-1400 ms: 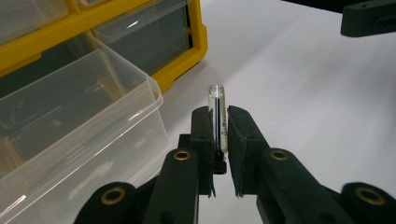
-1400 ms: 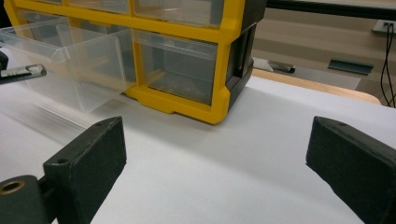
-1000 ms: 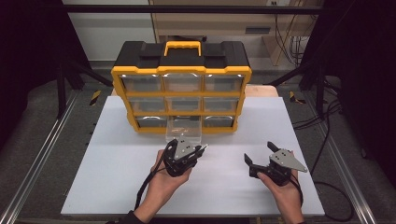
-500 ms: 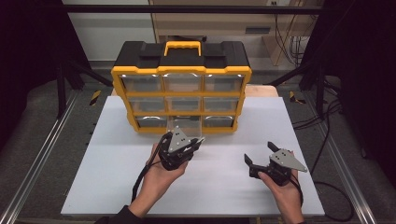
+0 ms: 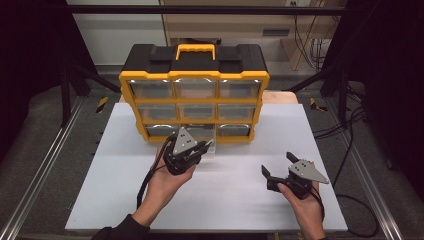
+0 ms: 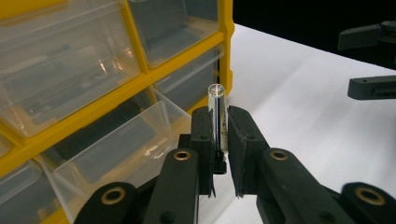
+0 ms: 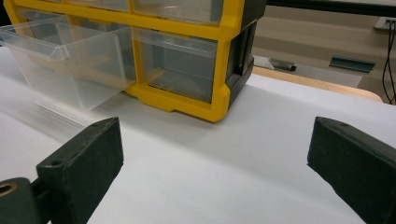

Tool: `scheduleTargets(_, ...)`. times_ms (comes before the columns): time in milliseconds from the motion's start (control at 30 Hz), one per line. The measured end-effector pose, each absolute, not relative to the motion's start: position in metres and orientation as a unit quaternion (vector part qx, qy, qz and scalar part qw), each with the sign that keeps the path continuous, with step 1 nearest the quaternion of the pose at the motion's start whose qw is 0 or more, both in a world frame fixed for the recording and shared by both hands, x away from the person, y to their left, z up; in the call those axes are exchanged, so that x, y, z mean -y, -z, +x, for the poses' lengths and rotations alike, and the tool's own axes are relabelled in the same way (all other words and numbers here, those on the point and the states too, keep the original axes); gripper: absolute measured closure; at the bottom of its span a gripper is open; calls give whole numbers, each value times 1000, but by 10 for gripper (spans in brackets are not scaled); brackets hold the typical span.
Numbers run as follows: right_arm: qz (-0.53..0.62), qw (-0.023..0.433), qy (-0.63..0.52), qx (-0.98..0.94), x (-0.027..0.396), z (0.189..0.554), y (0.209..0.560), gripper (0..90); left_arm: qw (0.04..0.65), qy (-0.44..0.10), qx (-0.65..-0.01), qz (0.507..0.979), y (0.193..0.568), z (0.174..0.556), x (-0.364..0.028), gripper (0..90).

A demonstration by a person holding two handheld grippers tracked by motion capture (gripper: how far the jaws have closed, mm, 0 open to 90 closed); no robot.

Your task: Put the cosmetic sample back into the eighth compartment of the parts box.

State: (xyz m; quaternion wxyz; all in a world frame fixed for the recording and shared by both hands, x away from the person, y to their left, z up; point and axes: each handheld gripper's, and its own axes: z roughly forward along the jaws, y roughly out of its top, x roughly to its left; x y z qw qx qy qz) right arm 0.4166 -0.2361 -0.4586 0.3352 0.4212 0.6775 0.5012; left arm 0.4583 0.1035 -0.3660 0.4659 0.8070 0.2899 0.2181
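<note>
Before organizer (image 5: pixel 194 95) | pulled-out drawer (image 6: pixel 116 144) looks empty | left gripper (image 6: pixel 219 140) pinches clear vial (image 6: pixel 217 116) | right gripper (image 7: pixel 215 158) spread

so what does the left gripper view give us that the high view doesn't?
Left gripper view: a small clear tube pinched upright between the left hand-held gripper pads, just in front of the pulled-out clear drawer. High view: the whole yellow organizer with its handle, the white table, both forearms. Shared: the organizer, the open drawer, and the right hand-held gripper with its jaws apart.

Pulled-out clear drawer (image 5: pixel 206 141) juts from organizer (image 5: pixel 194 92), bare white table (image 5: pixel 240 195) open between both hands
</note>
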Motion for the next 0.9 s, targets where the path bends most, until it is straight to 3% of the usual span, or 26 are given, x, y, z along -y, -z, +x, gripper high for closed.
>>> scheduleTargets(900, 420, 336, -499, -679, 236, 417, 459, 38, 468, -231, -303, 797, 351, 473, -120, 809)
